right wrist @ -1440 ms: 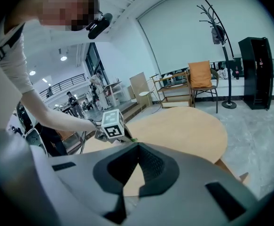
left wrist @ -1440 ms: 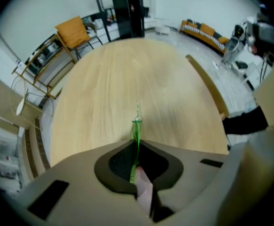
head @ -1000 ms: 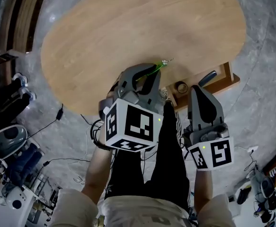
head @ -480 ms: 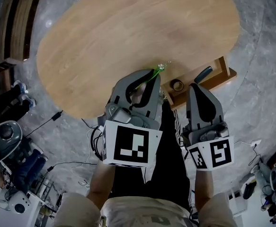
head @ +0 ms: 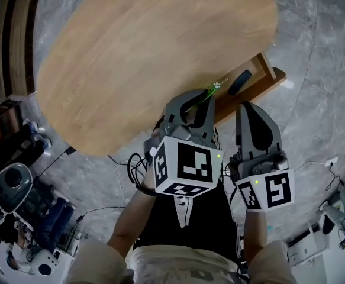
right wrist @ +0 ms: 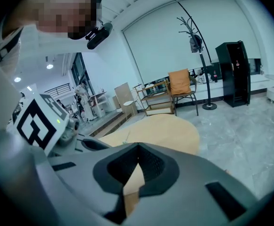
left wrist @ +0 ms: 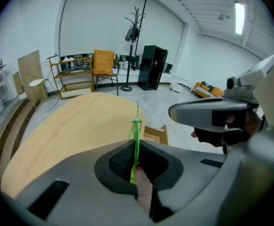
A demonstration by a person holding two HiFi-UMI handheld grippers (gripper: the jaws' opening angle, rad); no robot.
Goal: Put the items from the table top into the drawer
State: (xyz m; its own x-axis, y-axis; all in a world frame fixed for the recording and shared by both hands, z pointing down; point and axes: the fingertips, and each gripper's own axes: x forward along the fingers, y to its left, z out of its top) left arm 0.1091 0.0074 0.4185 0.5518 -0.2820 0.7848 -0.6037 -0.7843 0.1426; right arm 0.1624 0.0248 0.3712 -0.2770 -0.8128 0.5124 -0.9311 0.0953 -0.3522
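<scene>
My left gripper [head: 205, 94] is shut on a thin green stick-like item [head: 215, 88], whose tip pokes out past the jaws over the near edge of the oval wooden table [head: 131, 52]. The open wooden drawer [head: 268, 71] juts from the table's right side, just right of that tip, with a dark object [head: 240, 81] in it. In the left gripper view the green item [left wrist: 136, 126] stands upright between the closed jaws of the left gripper [left wrist: 135, 142], with the drawer [left wrist: 156, 134] beyond. My right gripper [head: 247, 106] is shut and empty, near the drawer's front; in its own view the right gripper [right wrist: 137, 146] faces the table [right wrist: 160, 133].
Cables and equipment [head: 18, 188] clutter the marble floor at the left, with more gear [head: 344, 212] at the far right. The person's legs stand below the grippers. Across the room are an orange chair [left wrist: 104, 65], a shelf and a coat stand [left wrist: 133, 36].
Both grippers have shifted rightward; the green item's tip is now closer to the open drawer. The tape roll seen in the drawer earlier is now hidden behind the grippers.
</scene>
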